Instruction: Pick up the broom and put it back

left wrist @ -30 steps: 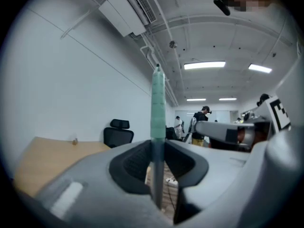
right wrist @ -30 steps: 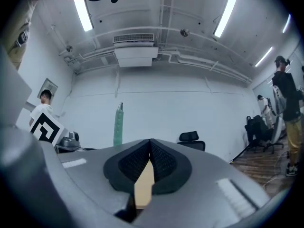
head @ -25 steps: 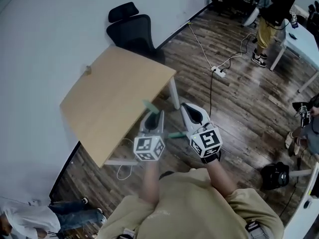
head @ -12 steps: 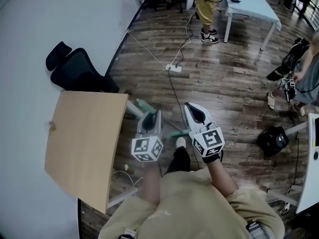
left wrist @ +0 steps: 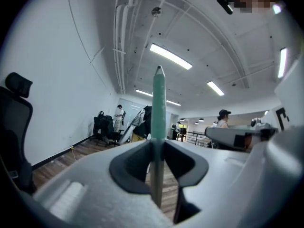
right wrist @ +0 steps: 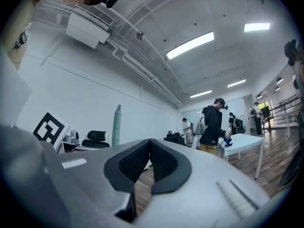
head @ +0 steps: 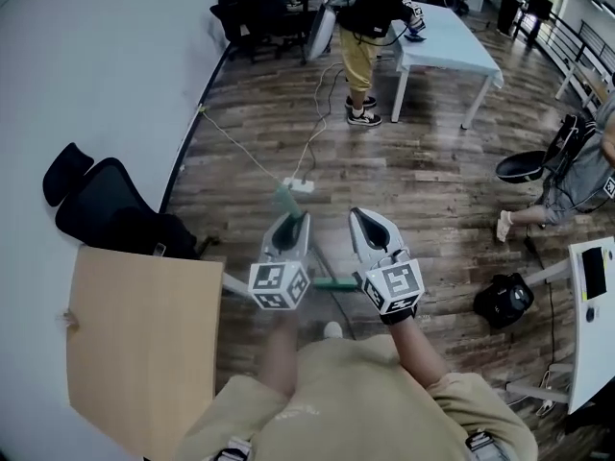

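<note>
My left gripper (head: pixel 293 221) is shut on the broom (left wrist: pixel 158 103), which stands upright. Its green handle grip rises above the jaws and the grey shaft passes between the pads. In the head view the green handle tip (head: pixel 284 200) pokes out just ahead of the left gripper, and a green part of the broom (head: pixel 334 282) shows lower down between the two grippers. My right gripper (head: pixel 370 221) is held level beside the left one, its pads closed together with nothing seen between them. From the right gripper view the broom handle (right wrist: pixel 116 125) stands to the left of the jaws (right wrist: pixel 149 151).
A wooden table (head: pixel 135 344) lies at the lower left with a black office chair (head: pixel 106 214) behind it. A power strip (head: pixel 298 185) and its cable cross the wood floor ahead. A person (head: pixel 365 27) stands by a light blue table (head: pixel 452 46). A black bag (head: pixel 504 301) sits at the right.
The whole view has swung away from the wooden table, which slid to the lower left. Both grippers moved together with it, the broom still held upright in the left one.
</note>
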`<state>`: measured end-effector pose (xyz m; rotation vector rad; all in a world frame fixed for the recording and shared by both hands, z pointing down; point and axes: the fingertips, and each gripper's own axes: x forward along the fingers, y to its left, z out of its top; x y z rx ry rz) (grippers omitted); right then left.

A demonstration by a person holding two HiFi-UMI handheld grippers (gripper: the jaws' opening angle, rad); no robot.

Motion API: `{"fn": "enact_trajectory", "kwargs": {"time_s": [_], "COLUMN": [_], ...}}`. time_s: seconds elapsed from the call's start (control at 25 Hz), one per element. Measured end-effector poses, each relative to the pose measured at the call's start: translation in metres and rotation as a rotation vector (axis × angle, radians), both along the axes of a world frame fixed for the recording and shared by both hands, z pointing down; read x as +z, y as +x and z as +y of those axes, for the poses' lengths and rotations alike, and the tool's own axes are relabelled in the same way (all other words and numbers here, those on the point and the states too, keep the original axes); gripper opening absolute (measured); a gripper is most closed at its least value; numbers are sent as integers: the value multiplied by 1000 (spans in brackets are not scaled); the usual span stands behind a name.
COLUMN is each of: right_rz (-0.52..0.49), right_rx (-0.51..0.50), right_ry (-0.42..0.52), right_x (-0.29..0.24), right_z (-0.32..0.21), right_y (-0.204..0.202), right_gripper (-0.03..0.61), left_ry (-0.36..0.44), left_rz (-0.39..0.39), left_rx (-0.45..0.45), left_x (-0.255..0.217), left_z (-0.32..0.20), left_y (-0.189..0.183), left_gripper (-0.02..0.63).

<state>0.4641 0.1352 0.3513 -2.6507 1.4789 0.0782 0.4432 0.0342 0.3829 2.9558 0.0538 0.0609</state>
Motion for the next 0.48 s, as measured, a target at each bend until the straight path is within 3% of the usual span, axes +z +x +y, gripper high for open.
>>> {"fn": "enact_trajectory", "kwargs": {"time_s": [0.16,0.32,0.48], "right_rz": [43,11,-3], "right_rx": [50,14,-23], "right_ry": [16,-18,-43], "right_x": [-14,-1,16], "right_z": [-36,-85,-126], "right_y": [33,51,89], "right_gripper": [5,5,5], "left_ry": [5,-42,-70], "left_rz": [27,-1,-25], "left_rx": [-8,-49,-91], "left_x": [-10,9,27], "left_z": [-41,-89,-135], "left_y": [30,45,87], "left_gripper": [92,100,103]}}
